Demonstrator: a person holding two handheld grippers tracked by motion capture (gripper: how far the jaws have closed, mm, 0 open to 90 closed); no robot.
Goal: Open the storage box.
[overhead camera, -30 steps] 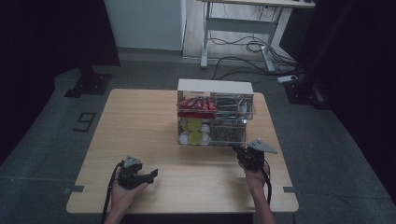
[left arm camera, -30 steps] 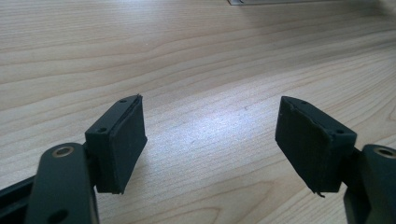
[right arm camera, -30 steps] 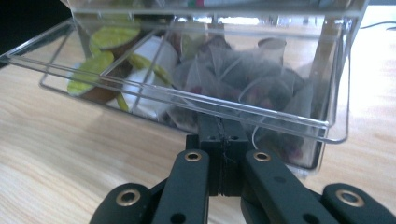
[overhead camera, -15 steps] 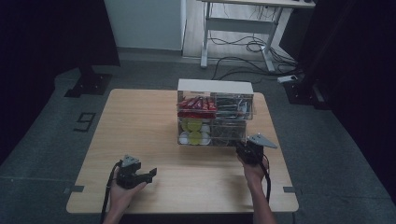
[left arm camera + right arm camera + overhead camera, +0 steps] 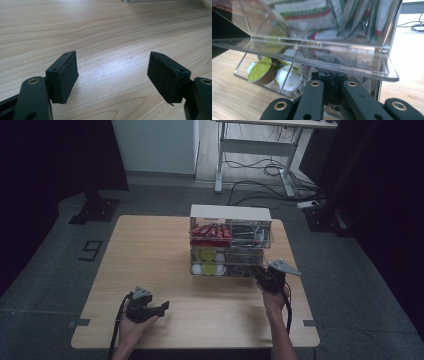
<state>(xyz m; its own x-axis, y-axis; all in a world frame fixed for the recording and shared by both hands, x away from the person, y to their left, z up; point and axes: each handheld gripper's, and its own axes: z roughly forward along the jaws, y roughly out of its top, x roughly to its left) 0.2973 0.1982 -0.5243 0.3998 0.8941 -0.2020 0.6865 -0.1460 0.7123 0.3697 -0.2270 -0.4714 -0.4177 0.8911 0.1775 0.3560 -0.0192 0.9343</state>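
High view shows a clear organizer (image 5: 231, 242) at the far middle of the wooden table (image 5: 150, 255). The left gripper (image 5: 162, 307) rests low near the front edge with its jaws spread wide and empty. The right gripper (image 5: 331, 81) has its jaws pressed together inside the organizer's lower right compartment.

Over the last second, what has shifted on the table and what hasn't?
The right tool moved forward, away from the person, up to the lower right compartment of the clear organizer; in the right gripper view its jaws stand nearly together inside that compartment, and whether they grip anything can't be told. The left tool stayed near the table's front edge, jaws open. The organizer did not move.
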